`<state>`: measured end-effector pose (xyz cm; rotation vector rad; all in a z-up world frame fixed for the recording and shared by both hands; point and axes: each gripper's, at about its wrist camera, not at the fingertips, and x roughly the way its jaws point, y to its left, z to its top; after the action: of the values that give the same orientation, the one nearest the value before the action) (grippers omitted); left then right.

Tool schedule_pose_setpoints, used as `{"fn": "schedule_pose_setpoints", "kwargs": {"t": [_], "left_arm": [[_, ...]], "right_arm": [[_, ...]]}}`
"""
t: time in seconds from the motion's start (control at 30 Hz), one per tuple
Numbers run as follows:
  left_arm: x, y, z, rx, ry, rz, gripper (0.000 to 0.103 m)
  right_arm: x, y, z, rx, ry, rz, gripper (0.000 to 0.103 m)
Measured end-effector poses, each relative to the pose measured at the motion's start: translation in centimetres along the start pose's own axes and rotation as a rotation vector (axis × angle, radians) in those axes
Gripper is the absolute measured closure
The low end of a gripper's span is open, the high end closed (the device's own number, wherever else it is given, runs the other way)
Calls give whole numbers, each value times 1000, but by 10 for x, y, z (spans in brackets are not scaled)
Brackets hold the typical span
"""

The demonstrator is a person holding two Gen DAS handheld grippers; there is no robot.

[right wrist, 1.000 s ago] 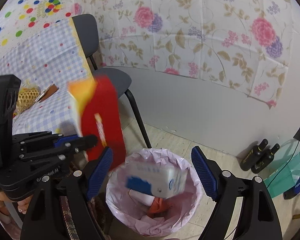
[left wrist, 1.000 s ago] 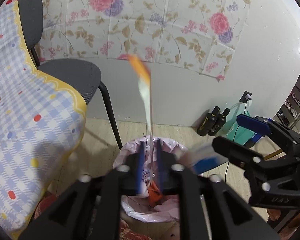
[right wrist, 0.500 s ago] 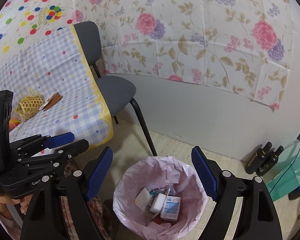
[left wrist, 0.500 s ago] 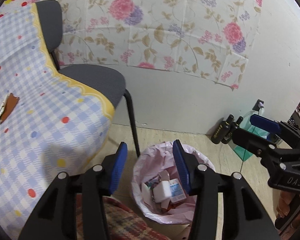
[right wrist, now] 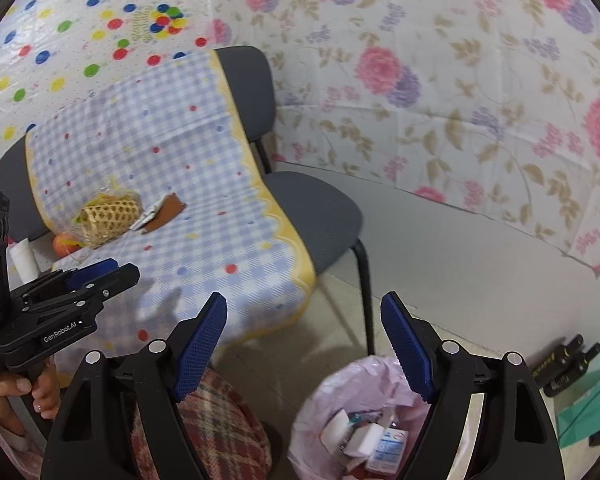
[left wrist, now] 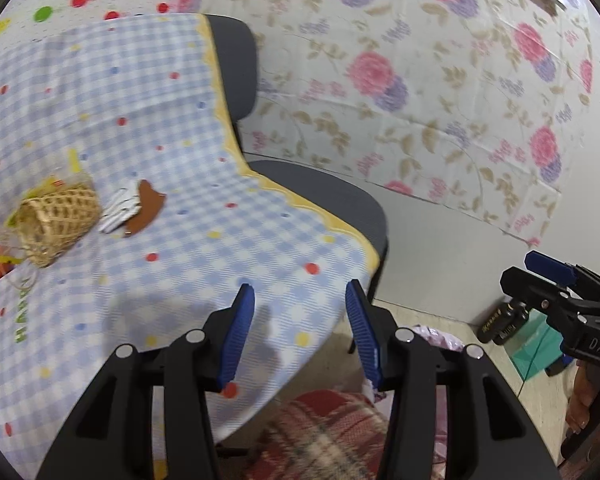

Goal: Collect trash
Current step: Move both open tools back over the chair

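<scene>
Trash bin: a round container with a pink liner, standing on the floor beside the table edge and near the front leg of a grey chair. Contents, seen from the right wrist view: a white and blue carton, white crumpled pieces and other small packaging. In the left wrist view only a strip of the pink liner shows, behind the right finger.

Right gripper: jaws spread wide, nothing between the blue pads. It is positioned above the bin, with the bin rim directly under the right-hand pad.

Left gripper: jaws moderately apart, nothing held. It is pointed at the hanging edge of the checked tablecloth.

Items on the tablecloth: a woven basket lying on its side in clear wrapping, a brown flat piece touching a white folded item just beside the basket, and an orange object at the basket's near end.

Surroundings: floral sheet on the wall, two dark bottles on the floor by the wall, a red plaid fabric below the grippers.
</scene>
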<state>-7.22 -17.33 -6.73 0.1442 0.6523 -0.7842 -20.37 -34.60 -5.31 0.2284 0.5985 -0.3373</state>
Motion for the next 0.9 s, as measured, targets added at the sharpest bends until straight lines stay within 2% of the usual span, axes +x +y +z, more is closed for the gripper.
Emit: {"fn": "schedule_pose_setpoints", "kwargs": {"t": [0.17, 0.23, 0.3, 0.43, 0.6, 0.8, 0.9], "left_arm": [[-15, 36, 2, -61, -10, 69, 57], [-22, 51, 3, -81, -17, 97, 55], [-28, 64, 3, -95, -25, 121, 51], [-34, 95, 4, -138, -36, 174, 50], [-35, 128, 8, -175, -33, 219, 34], [-34, 163, 10, -211, -34, 276, 34], [-31, 178, 11, -214, -33, 315, 34]], "right_arm": [[17, 31, 12, -55, 14, 57, 30], [26, 47, 19, -78, 21, 88, 36], [33, 59, 25, -93, 24, 110, 38], [52, 85, 38, -117, 31, 161, 41], [76, 109, 52, -117, 45, 185, 42], [107, 139, 65, -141, 69, 196, 42], [125, 153, 70, -146, 89, 234, 42]]}}
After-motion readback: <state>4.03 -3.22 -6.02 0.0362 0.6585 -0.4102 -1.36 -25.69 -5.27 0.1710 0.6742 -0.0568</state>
